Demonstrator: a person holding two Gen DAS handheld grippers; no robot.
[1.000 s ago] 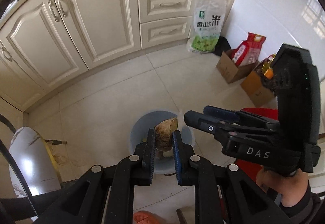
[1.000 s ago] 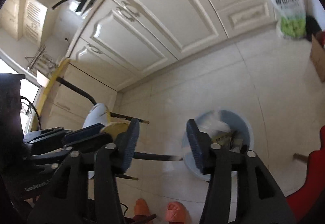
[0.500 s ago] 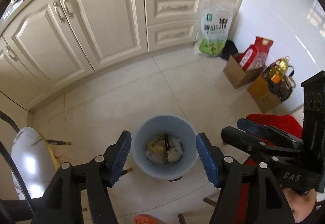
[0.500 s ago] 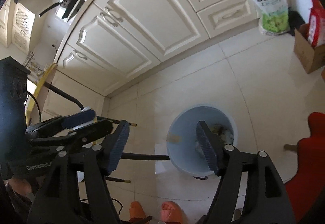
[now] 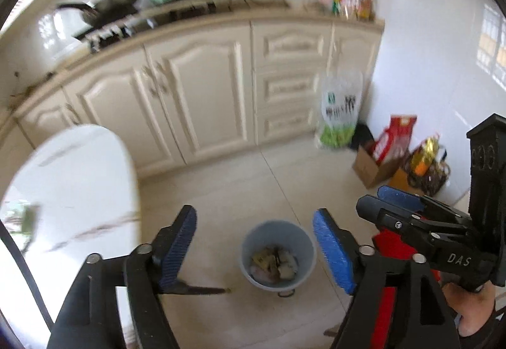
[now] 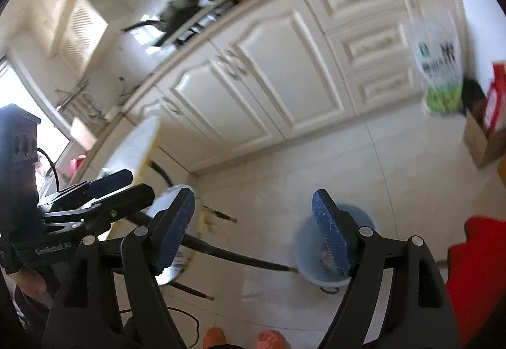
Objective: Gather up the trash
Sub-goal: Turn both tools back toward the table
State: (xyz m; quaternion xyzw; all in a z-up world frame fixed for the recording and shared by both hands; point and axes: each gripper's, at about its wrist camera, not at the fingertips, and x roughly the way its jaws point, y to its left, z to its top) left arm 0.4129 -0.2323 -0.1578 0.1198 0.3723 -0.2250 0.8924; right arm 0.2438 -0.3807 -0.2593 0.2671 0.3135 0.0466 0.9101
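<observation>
A pale blue waste bin (image 5: 277,254) stands on the tiled floor with several scraps of trash (image 5: 274,263) inside. My left gripper (image 5: 256,249) hangs well above it, jaws still opening and wide apart, nothing between the blue pads. In the right wrist view the same bin (image 6: 319,249) shows partly behind a finger; my right gripper (image 6: 253,233) is also opening and holds nothing. Each gripper appears in the other's view: the right one (image 5: 392,206) at the right edge, the left one (image 6: 104,187) at the left.
A round white marble-top table (image 5: 72,191) on dark legs (image 6: 234,257) stands left of the bin. Cream cabinets (image 5: 202,89) line the far wall, with a rice bag (image 5: 340,108) and cardboard boxes (image 5: 373,165) in the corner. A red stool (image 6: 477,270) is at right; orange slippers (image 6: 268,338) below.
The left gripper let go of a brownish scrap over the bin and opened wide. Both grippers rose and tilted up, so the bin looks smaller and the countertop came into view.
</observation>
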